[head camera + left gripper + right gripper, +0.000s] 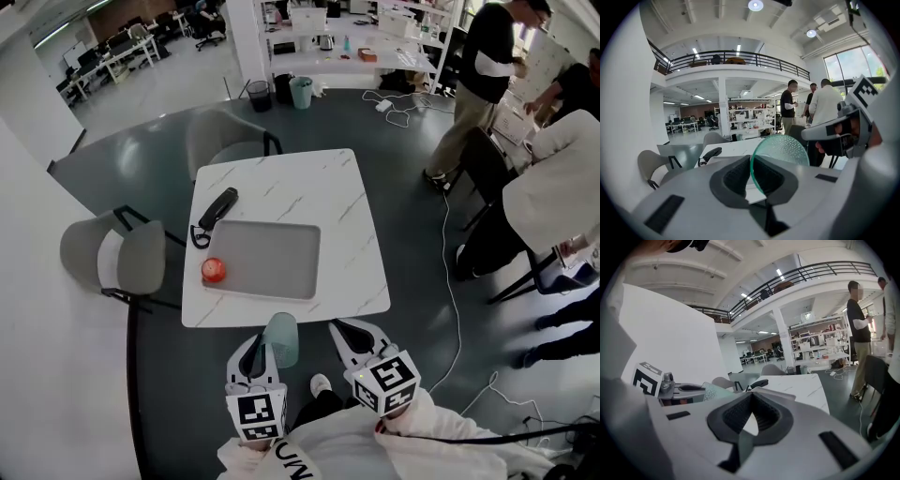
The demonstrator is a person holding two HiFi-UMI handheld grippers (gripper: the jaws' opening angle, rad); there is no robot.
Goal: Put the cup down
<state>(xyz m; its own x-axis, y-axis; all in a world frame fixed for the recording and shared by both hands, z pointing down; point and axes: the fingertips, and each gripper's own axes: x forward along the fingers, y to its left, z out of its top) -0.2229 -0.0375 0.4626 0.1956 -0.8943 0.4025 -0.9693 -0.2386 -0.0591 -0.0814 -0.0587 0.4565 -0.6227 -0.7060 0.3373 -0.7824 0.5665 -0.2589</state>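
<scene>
A translucent green cup (281,339) hangs just off the near edge of the white marble table (347,206). My left gripper (265,342) is shut on the cup's wall. In the left gripper view the cup's rim (780,154) stands up between the dark pads (736,176), tilted to the right. My right gripper (352,333) hovers beside it on the right, jaws together with nothing between them. In the right gripper view the cup (711,392) and the left gripper (679,390) show at the left, and the right gripper's own tips (752,397) meet.
On the table lie a grey tray (267,258), a red ball-like fruit (213,270) at the tray's left corner and a black handset (217,208). Grey chairs (122,258) (225,141) stand left and behind. People (487,75) and floor cables (450,281) are at the right.
</scene>
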